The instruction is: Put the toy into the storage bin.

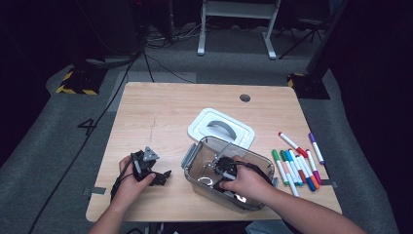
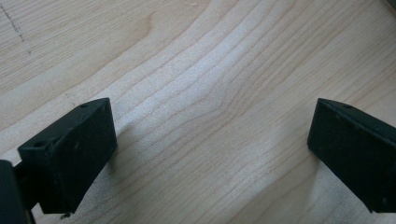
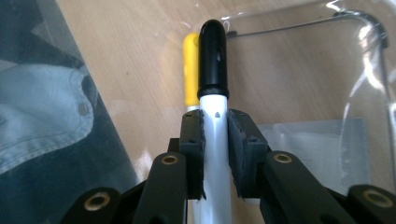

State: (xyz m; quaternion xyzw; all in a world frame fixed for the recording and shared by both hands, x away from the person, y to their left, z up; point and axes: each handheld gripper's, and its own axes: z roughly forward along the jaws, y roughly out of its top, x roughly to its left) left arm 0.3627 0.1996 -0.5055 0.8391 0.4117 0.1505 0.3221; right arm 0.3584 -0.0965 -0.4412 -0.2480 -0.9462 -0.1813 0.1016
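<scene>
My right gripper [image 1: 221, 168] reaches down into a clear plastic box [image 1: 193, 157] near the table's front edge. In the right gripper view, my right gripper [image 3: 215, 122] is shut on the white barrel of a black-capped marker [image 3: 213, 51], and a yellow-capped marker [image 3: 190, 70] lies just behind it on the box floor. My left gripper [image 1: 162, 177] rests low over the bare wooden table [image 1: 160, 112], left of the box. In the left gripper view, my left gripper [image 2: 210, 130] stands wide open with nothing between its fingers.
The box's white lid [image 1: 221, 127] with a grey handle lies just behind the box. Several coloured markers [image 1: 297, 166] lie in a row right of the box, with a red one [image 1: 291, 143] and a purple one [image 1: 315, 147] farther back. A dark grommet hole [image 1: 245, 98] sits near the far edge.
</scene>
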